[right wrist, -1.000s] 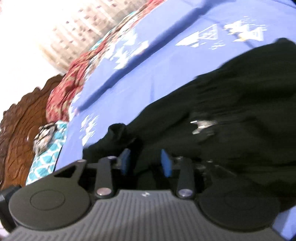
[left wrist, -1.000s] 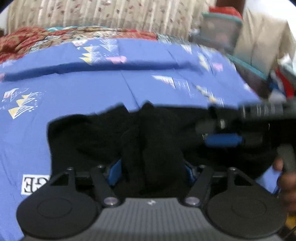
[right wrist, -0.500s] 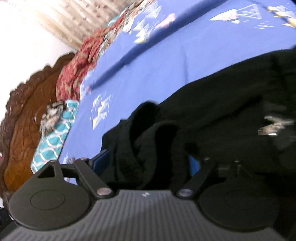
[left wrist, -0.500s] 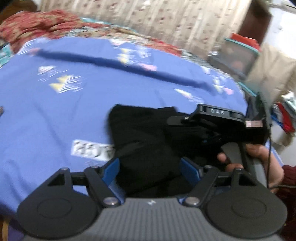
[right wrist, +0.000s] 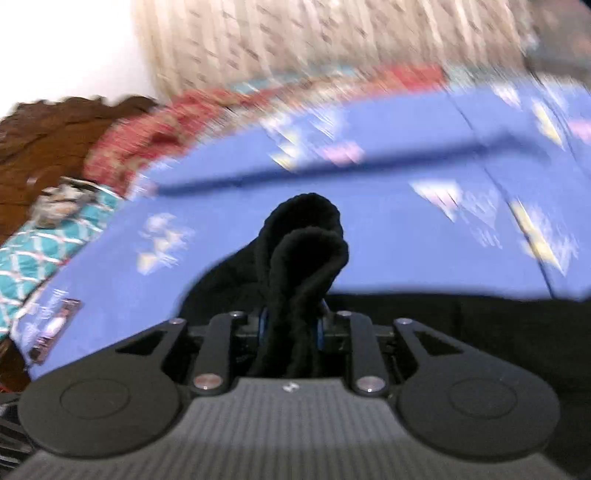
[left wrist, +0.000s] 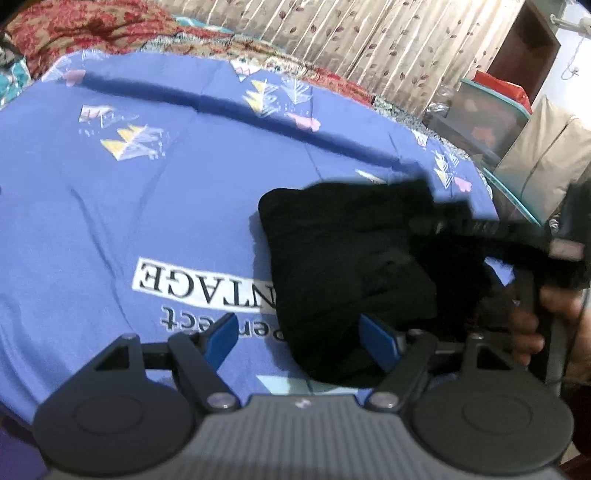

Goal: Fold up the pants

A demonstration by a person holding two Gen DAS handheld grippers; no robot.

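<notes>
The black pants (left wrist: 343,258) lie bunched on the blue bed sheet (left wrist: 147,192), right of centre in the left wrist view. My left gripper (left wrist: 299,336) is open, its blue pads apart, with a low fold of the pants reaching between them. My right gripper (right wrist: 291,325) is shut on a raised fold of the black pants (right wrist: 306,243) that sticks up between its fingers. The right gripper's body and the hand that holds it show at the right of the left wrist view (left wrist: 524,251), over the pants.
A printed label reading "NTAGE" (left wrist: 199,284) is on the sheet left of the pants. A red patterned blanket (left wrist: 74,29) and curtains lie behind. Storage boxes (left wrist: 487,114) stand at the right. A carved wooden headboard (right wrist: 55,136) and a teal pillow (right wrist: 40,254) are at the left.
My left gripper has opened, let go of the pants and drawn back to the left. My right gripper has closed on a fold and swung it over the sheet.
</notes>
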